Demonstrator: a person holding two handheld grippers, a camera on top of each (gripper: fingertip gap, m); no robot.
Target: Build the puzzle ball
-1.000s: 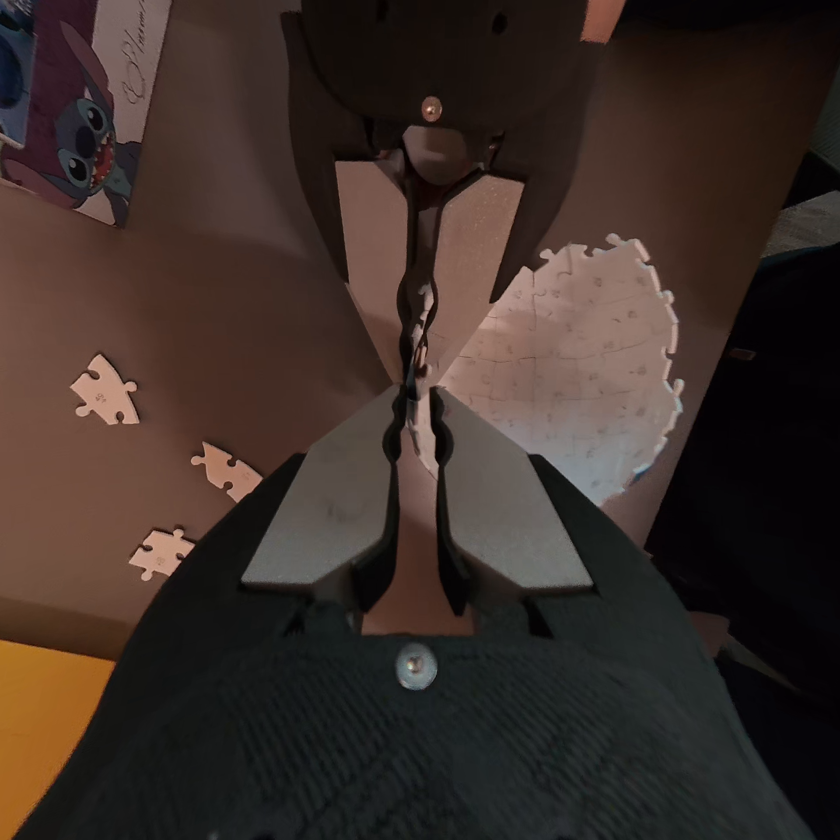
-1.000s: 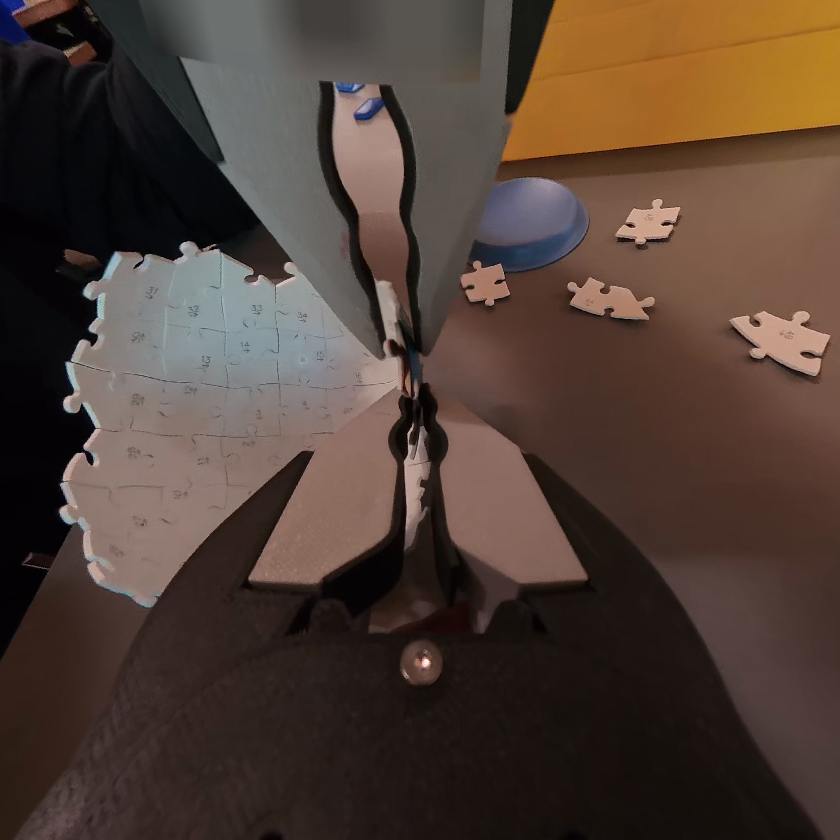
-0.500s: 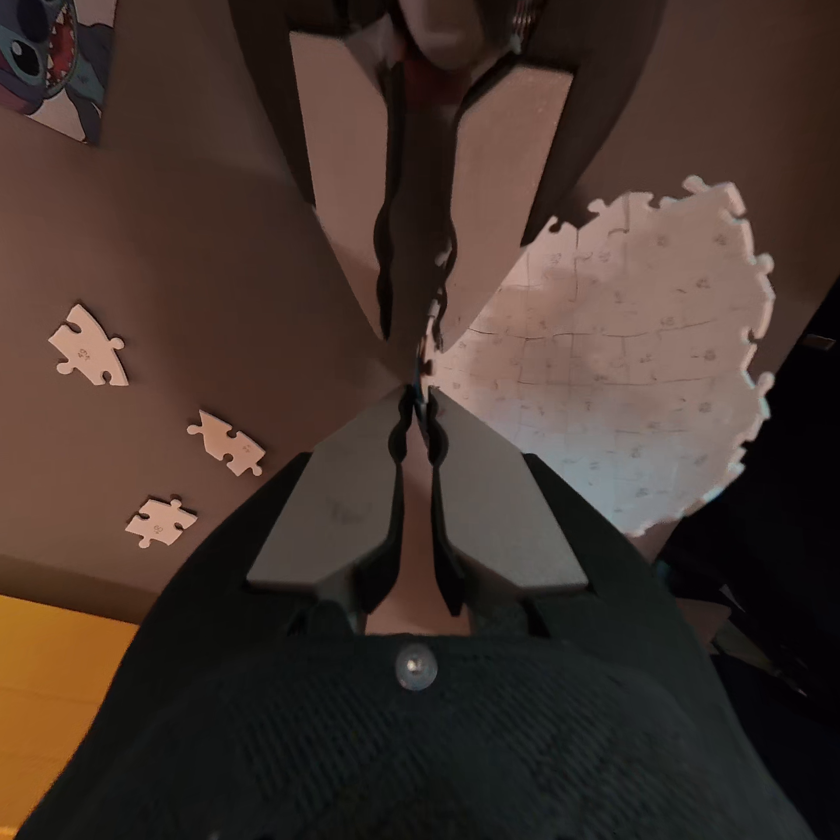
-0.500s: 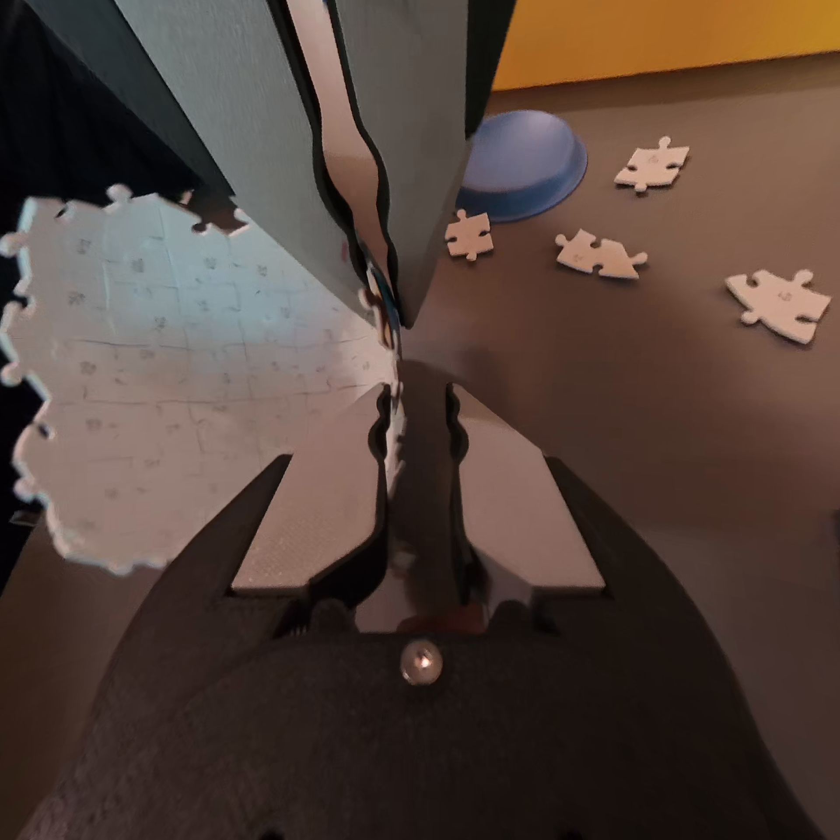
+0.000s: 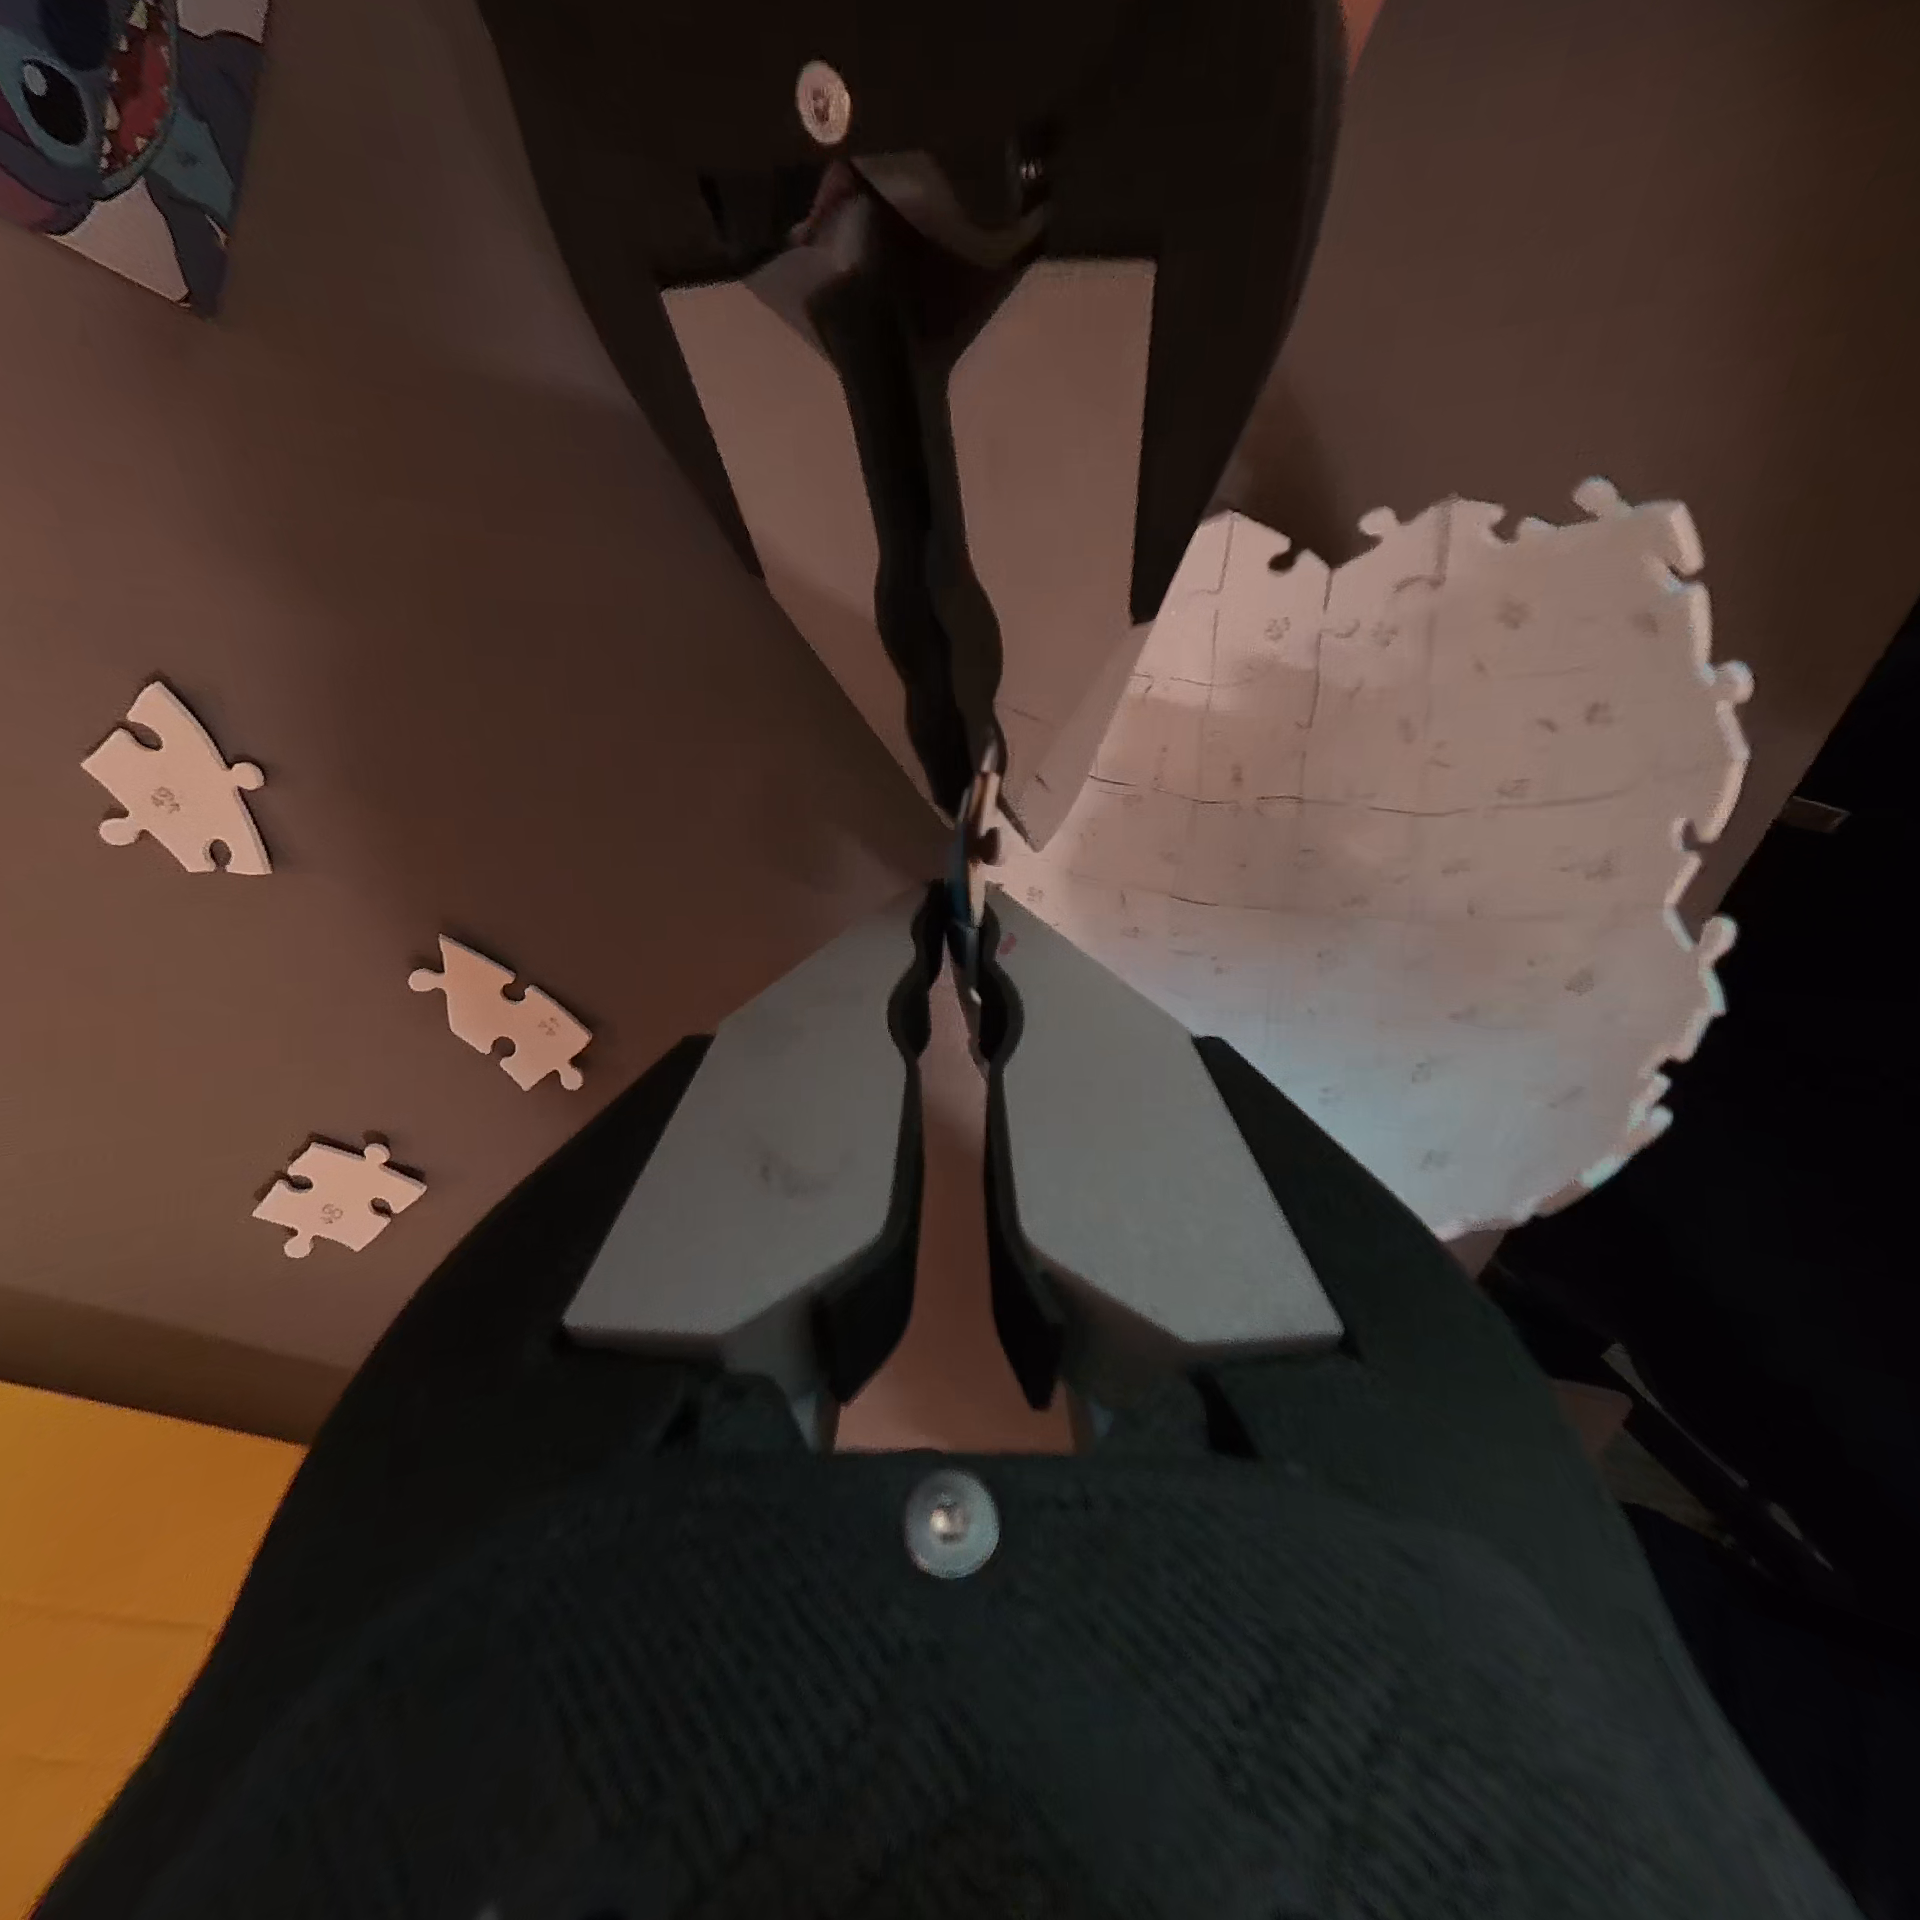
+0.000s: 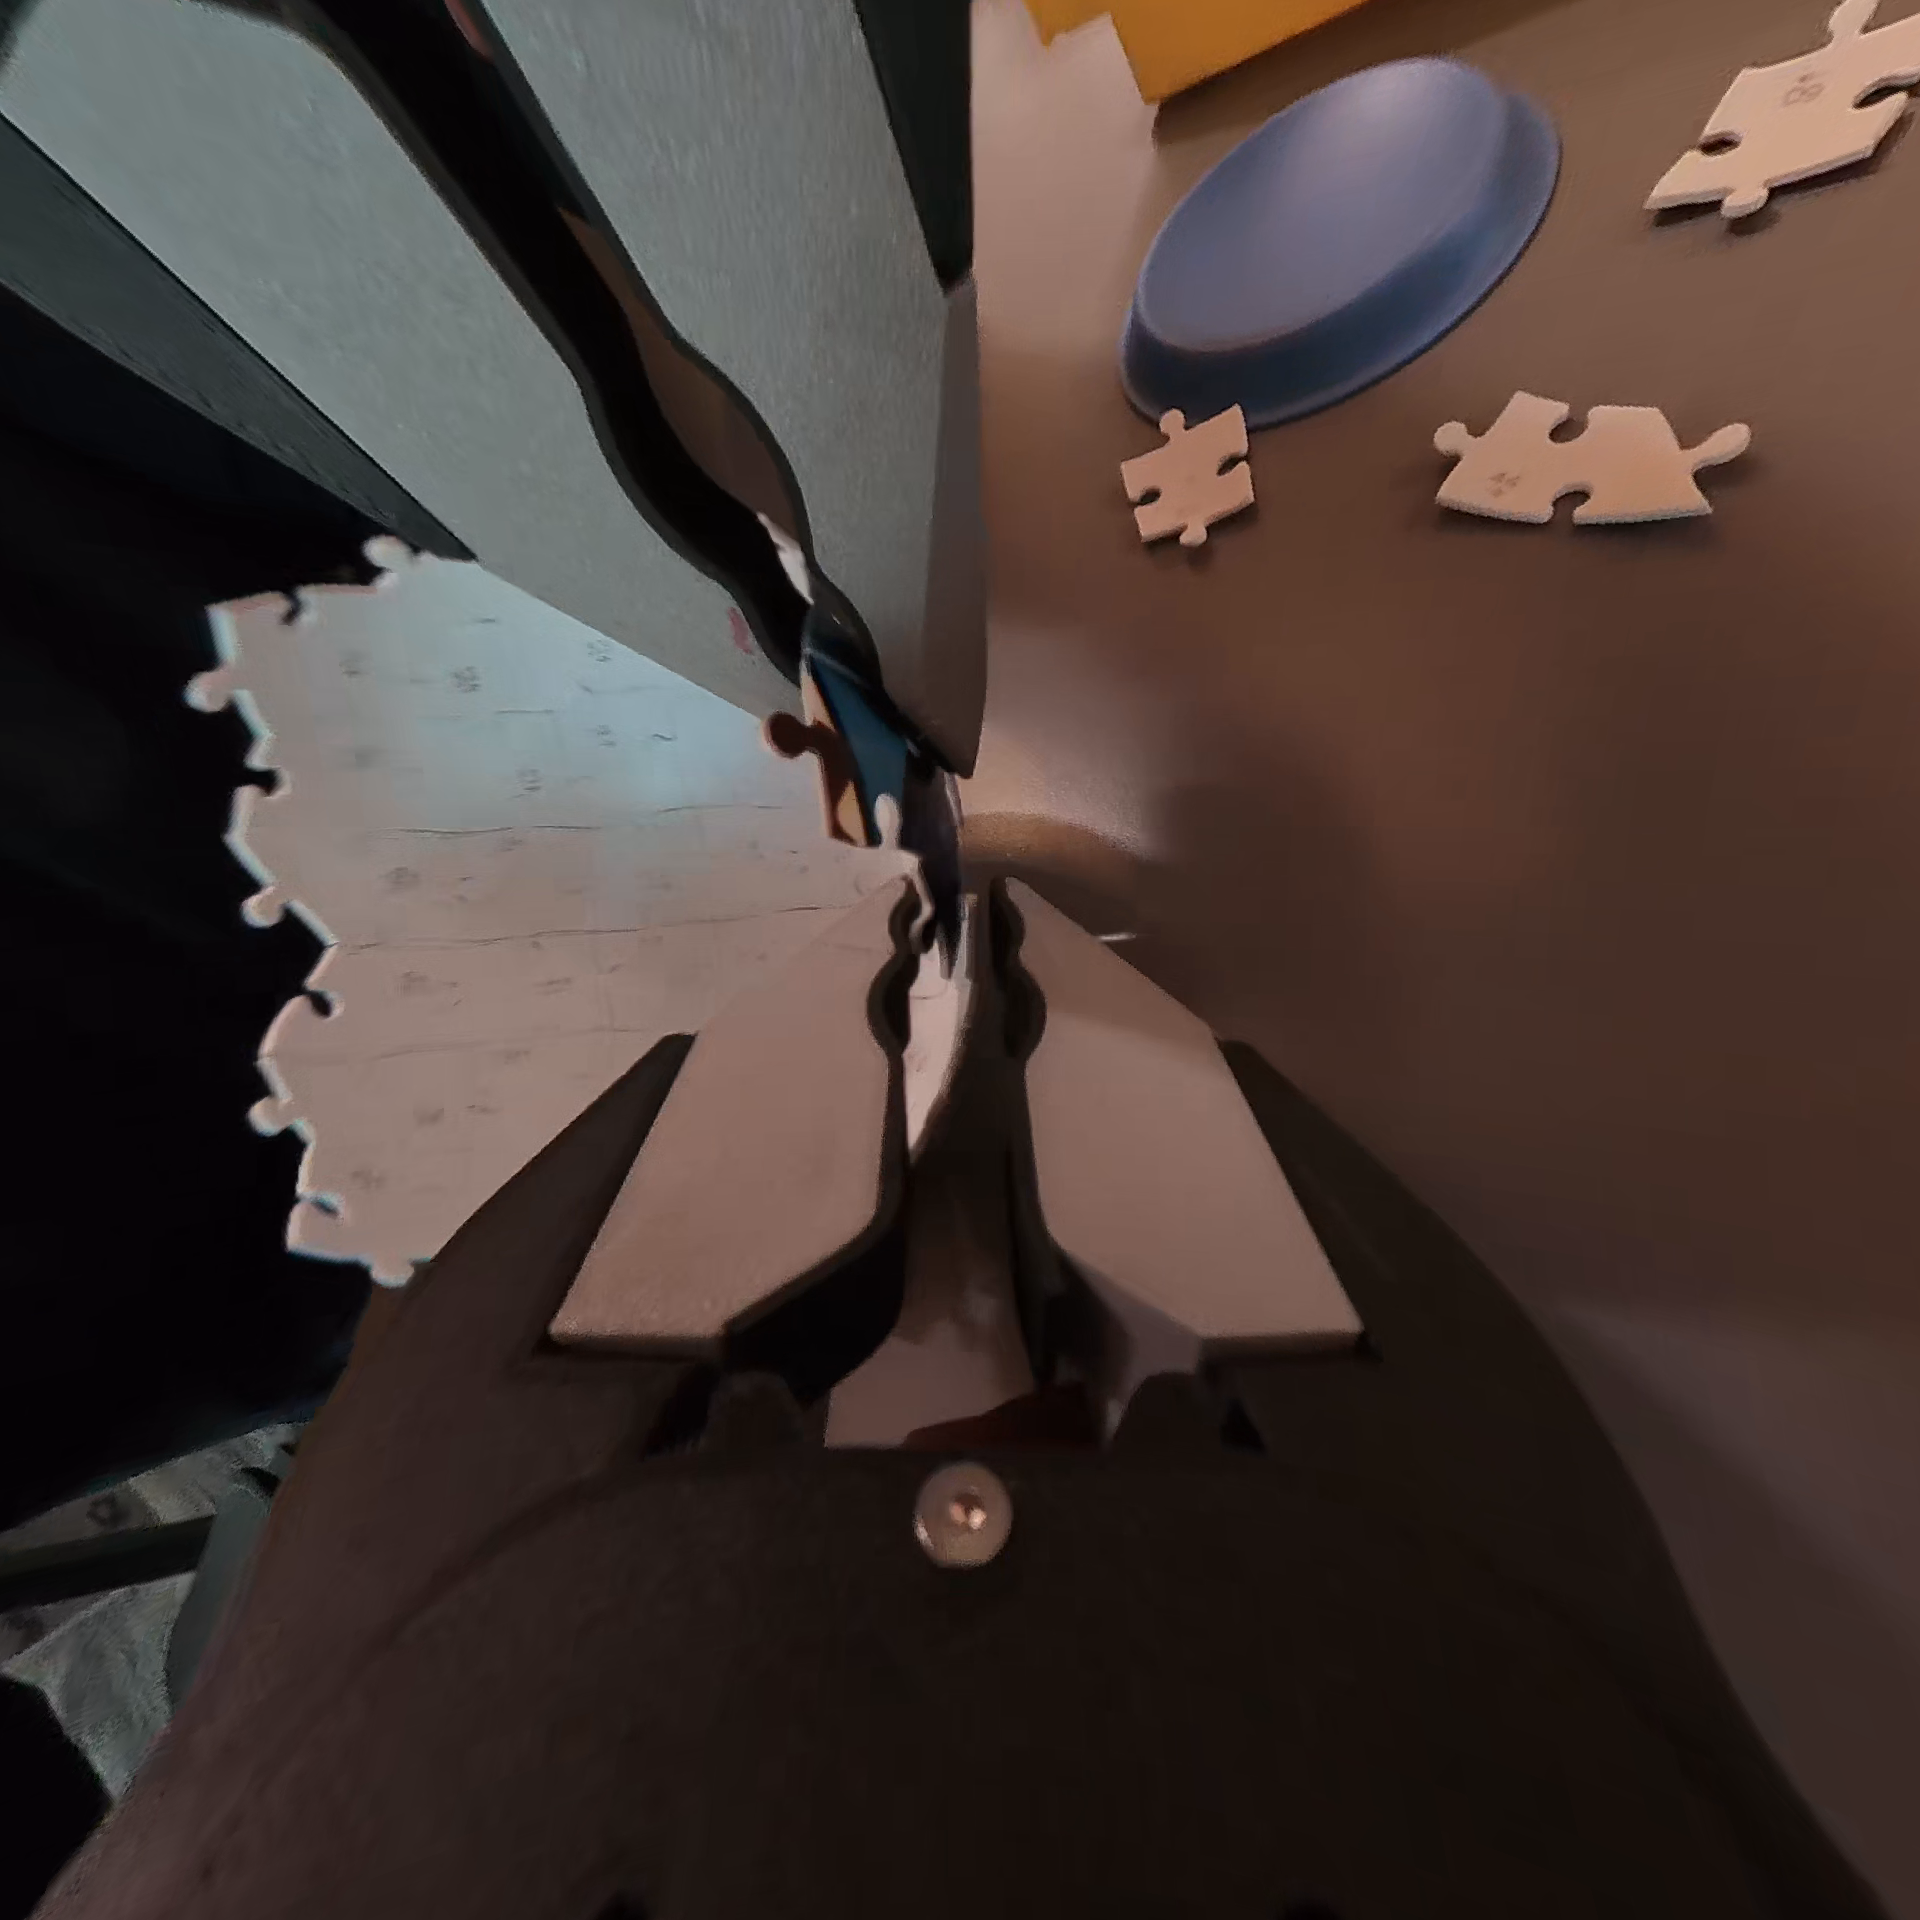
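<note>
The partly built puzzle ball is a curved shell, white with small printed marks on the inside, at the right of the left wrist view [image 5: 1403, 883] and at the left of the right wrist view [image 6: 520, 883]. The two grippers face each other tip to tip on its near rim. My left gripper [image 5: 958, 920] is shut on the rim, where a blue printed edge shows; it comes in from the top of the right wrist view [image 6: 904, 743]. My right gripper [image 6: 951, 920] is shut on the rim just beside it, and comes in from the top of the left wrist view [image 5: 977, 810].
Three loose white pieces [image 5: 504, 1029] lie on the brown table [image 5: 468, 623], also seen in the right wrist view [image 6: 1590, 468]. A blue dish [image 6: 1340, 239] stands upside down behind them. A cartoon picture [image 5: 94, 135] and a yellow surface [image 5: 104, 1558] lie at the edges.
My right gripper opened slightly half a second ago and has closed again on the rim. The shell has swung outward and turned. My left gripper kept its hold.
</note>
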